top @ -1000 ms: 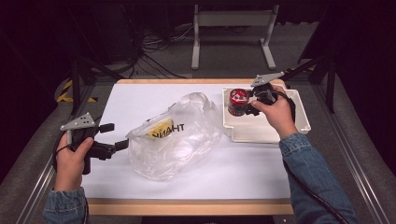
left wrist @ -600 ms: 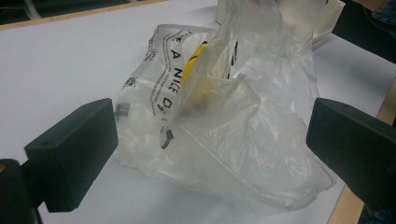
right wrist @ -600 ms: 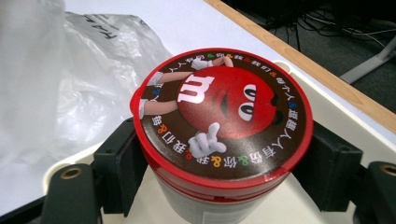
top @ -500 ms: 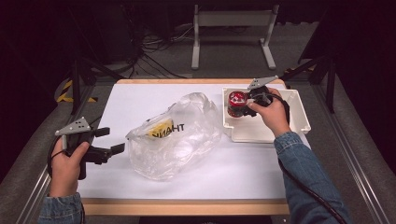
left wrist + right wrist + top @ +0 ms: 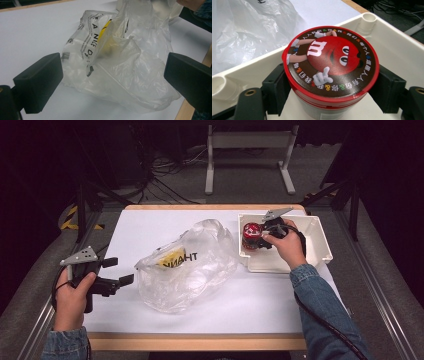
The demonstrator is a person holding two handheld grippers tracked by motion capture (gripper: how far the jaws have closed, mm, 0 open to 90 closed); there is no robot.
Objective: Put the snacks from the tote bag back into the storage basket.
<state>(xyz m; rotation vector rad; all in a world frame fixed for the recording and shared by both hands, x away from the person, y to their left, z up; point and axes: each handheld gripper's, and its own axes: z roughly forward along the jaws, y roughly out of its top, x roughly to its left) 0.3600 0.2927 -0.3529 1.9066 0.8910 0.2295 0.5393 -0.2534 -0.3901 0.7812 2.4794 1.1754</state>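
Right gripper [image 5: 256, 240]: fingers clamped either side of round red-lidded candy tub [image 5: 331, 66], upright inside white plastic bin [image 5: 320, 240] at surface's right. Left gripper [image 5: 119, 272]: fingers spread wide, empty, just beside crumpled clear plastic bag with black print [image 5: 117, 62] mid-surface [image 5: 150, 225].

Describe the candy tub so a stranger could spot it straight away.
Find the white bin at the table's far right corner. Inside its left end stands a small round tub, clamped by the right gripper. Its red lid with a cartoon candy face sets it apart from the clear plastic bag beside the bin.
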